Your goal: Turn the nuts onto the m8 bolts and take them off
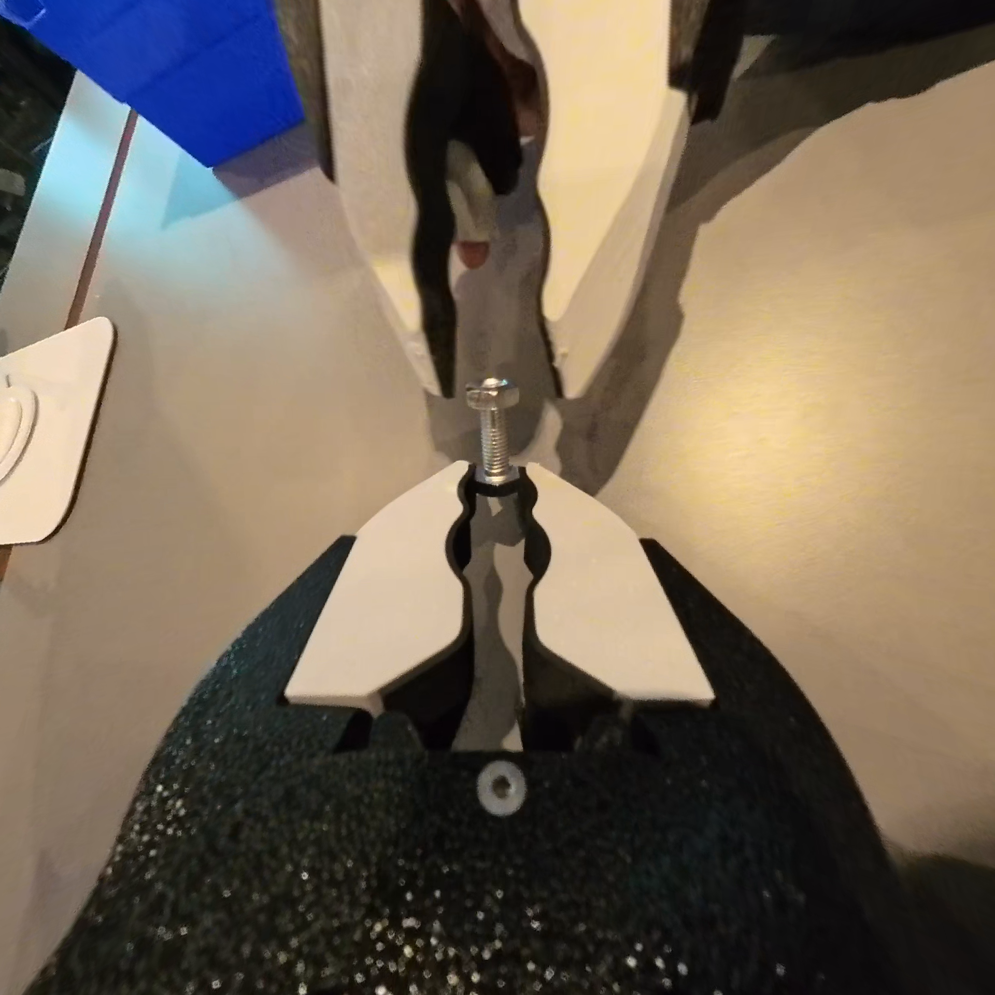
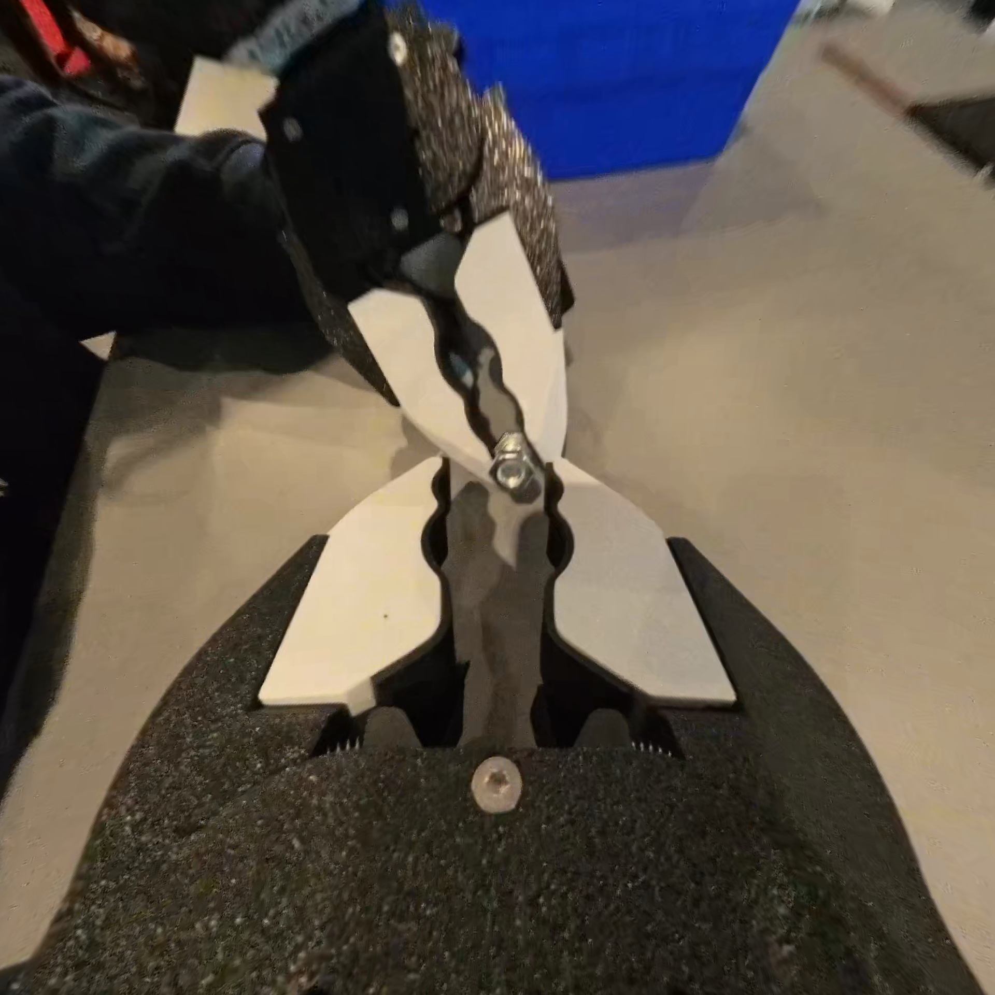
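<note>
Your left tool (image 1: 495, 476) is closed on the silver bolt (image 1: 492, 436) at its lower end, with the shank pointing away over the table (image 1: 780, 431). A nut (image 1: 492, 399) sits at the bolt's far end. Your right tool (image 2: 494, 474) stands open around that nut, pads not pressing.

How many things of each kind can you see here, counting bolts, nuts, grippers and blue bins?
bolt: 1
nut: 1
grippers: 2 (left gripper, right gripper)
blue bin: 1
Total: 5
</note>
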`<state>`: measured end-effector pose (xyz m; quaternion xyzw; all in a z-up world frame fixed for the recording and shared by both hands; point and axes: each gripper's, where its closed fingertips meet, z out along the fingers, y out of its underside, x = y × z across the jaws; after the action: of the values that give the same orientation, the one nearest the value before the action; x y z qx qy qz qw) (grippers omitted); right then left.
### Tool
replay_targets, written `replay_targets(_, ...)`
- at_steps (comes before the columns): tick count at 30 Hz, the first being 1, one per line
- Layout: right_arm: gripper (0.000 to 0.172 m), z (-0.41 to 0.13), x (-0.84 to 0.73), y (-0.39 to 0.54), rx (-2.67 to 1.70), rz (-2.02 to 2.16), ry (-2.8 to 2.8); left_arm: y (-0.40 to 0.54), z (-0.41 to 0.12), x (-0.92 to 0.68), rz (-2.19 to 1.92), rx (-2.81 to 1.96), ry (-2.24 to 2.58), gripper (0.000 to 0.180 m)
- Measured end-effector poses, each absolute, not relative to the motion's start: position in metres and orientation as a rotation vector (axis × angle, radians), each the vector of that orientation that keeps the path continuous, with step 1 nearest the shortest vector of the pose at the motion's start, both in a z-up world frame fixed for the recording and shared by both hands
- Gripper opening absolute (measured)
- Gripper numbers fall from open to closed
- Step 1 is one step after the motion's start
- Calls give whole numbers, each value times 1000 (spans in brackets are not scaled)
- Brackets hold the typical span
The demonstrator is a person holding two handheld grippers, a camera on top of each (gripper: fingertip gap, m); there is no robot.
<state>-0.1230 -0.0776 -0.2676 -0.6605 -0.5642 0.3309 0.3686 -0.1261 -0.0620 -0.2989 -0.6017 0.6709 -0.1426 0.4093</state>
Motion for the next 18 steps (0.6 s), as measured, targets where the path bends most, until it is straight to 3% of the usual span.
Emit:
replay_targets(4, 41, -266, -136, -88, -1634, 891, -1491, -61, -302, -127, -356, -1529, 1694, 14)
replay_targets(7, 33, -245, -144, -88, -1448, 813, -1438, -61, -304, -125, -343, -1531, 1704, 14)
replay_targets(13, 30, -276, -123, -69, -1779, 830, -1389, -60, -299, -126, -375, -1528, 1672, 14)
replay_targets(15, 17, -281, -126, -72, -1794, 842, -1415, -61, -298, -126, -379, -1527, 1674, 14)
replay_targets(18, 16, -280, -127, -70, -1722, 737, -1448, -61, -298, -127, -389, -1529, 1671, 14)
